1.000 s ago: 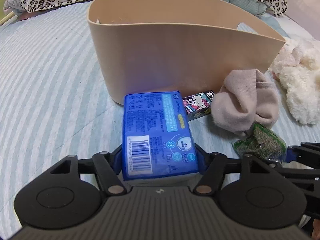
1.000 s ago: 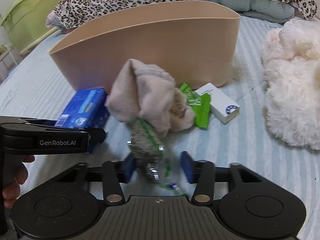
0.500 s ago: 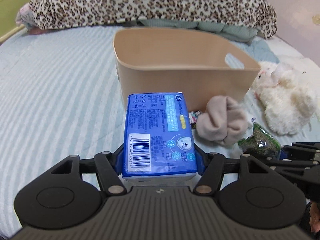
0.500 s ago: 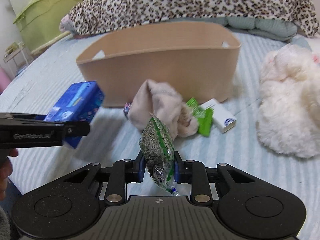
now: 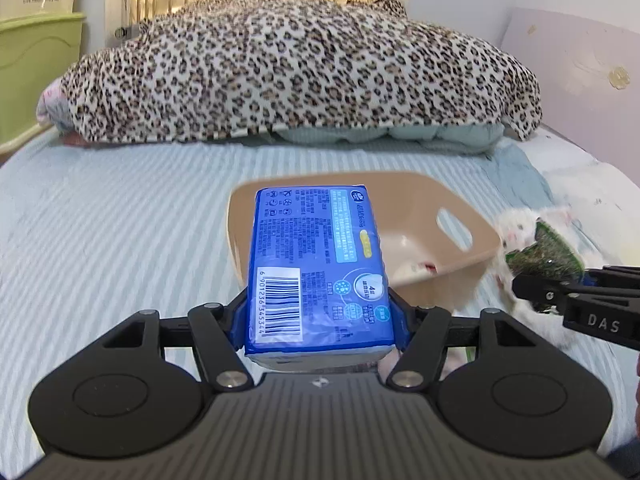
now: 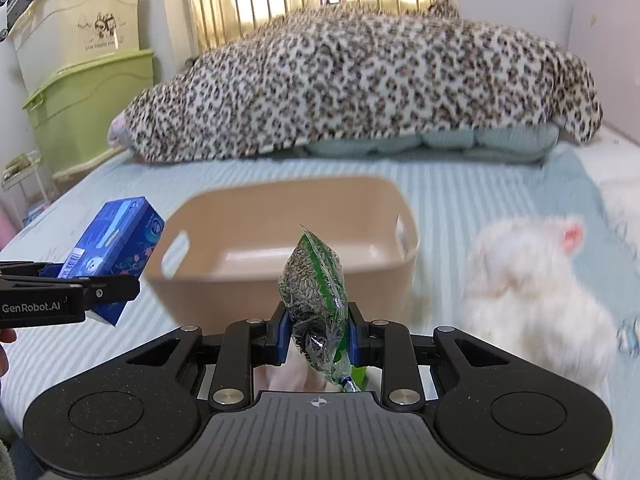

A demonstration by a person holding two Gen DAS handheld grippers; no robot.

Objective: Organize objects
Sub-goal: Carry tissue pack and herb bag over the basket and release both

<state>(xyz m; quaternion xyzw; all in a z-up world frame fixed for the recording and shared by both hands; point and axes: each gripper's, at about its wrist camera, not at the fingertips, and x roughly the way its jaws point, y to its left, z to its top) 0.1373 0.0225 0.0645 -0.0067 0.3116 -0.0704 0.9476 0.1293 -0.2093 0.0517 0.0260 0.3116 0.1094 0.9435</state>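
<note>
Over on the left, the left tongs are clamped tight on the blue tissue pack, barcode end nearest the camera. A second ago that pack lay on the striped bed against the basket's outer wall; now it is up in the air, hanging over the near left rim of the beige basket. The basket's floor has come into sight, with something pale and red-marked lying in it, too blurred to name.

Moving right, the right tongs are pinched shut around the seed packet, gripping its lower part so the top stands up in front of the basket's near wall. A second ago those tongs stood open around the packet on the bed; now it too is lifted clear.

Further right, the white plush toy sits on the bed just beside the basket, smeared by motion.

So both pickups look done and both items are raised near the basket. My read: next comes carrying them over the opening and letting go, and the floppy packet may snag the rim if it is held low.
</note>
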